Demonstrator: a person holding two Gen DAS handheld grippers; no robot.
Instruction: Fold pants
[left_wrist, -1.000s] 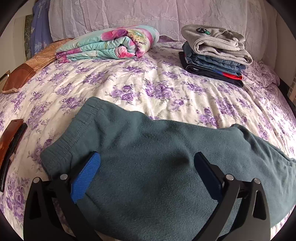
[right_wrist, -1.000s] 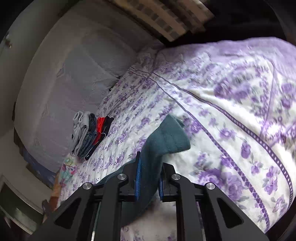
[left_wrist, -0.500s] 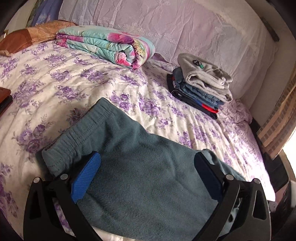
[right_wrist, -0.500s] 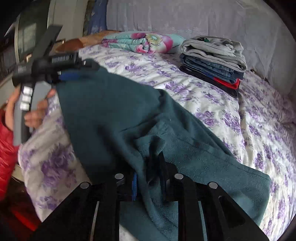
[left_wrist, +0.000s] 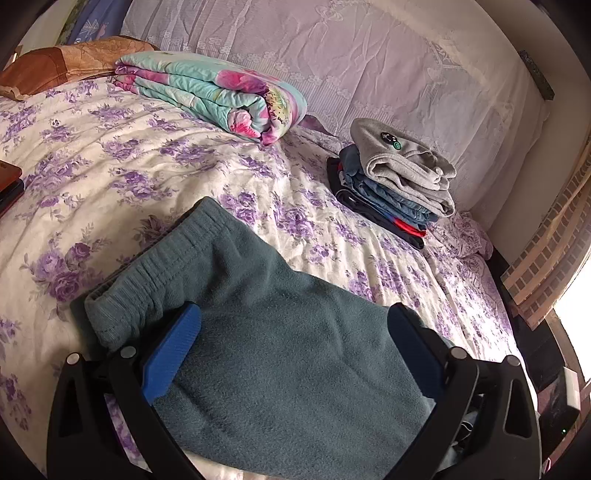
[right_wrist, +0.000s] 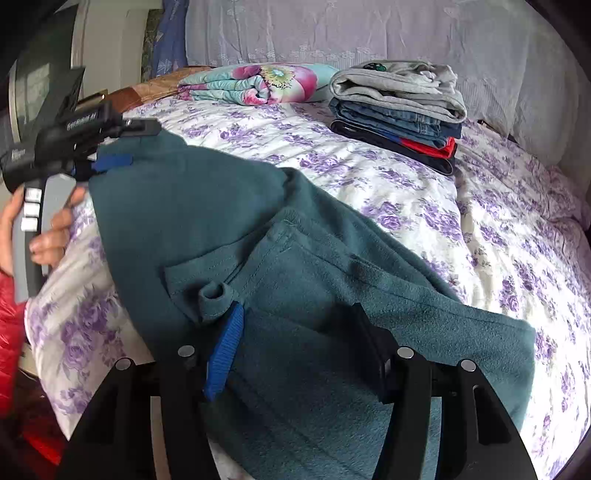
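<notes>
Right wrist view: the teal fleece pants (right_wrist: 295, 258) lie near the front edge of the bed, on the white bedspread with purple flowers (right_wrist: 517, 229). A second ago I had one leg pinched and hanging over the bed's far side; now that leg end is carried across and laid on the body of the garment, hem and stitched seam up. So I read the first lengthwise fold as made.

My right gripper (right_wrist: 295, 343) is opening. The cloth sits under and between the jaws, but the pads no longer press on it, so the leg is released. A small curl of fleece stands just beside the blue pad.

My left gripper (left_wrist: 291, 343) stands wide over the waistband end and grips nothing; in the right wrist view it rests at the upper left corner of the pants, in a hand (right_wrist: 44, 236) with a red sleeve.

Judgement: the fold is laid but not smoothed; the curl and the slanted top layer want flattening before the next fold.

Well apart, a folded stack of grey, denim and dark clothes (right_wrist: 399, 107) and a rolled floral quilt (right_wrist: 258, 85) sit near the headboard.
</notes>
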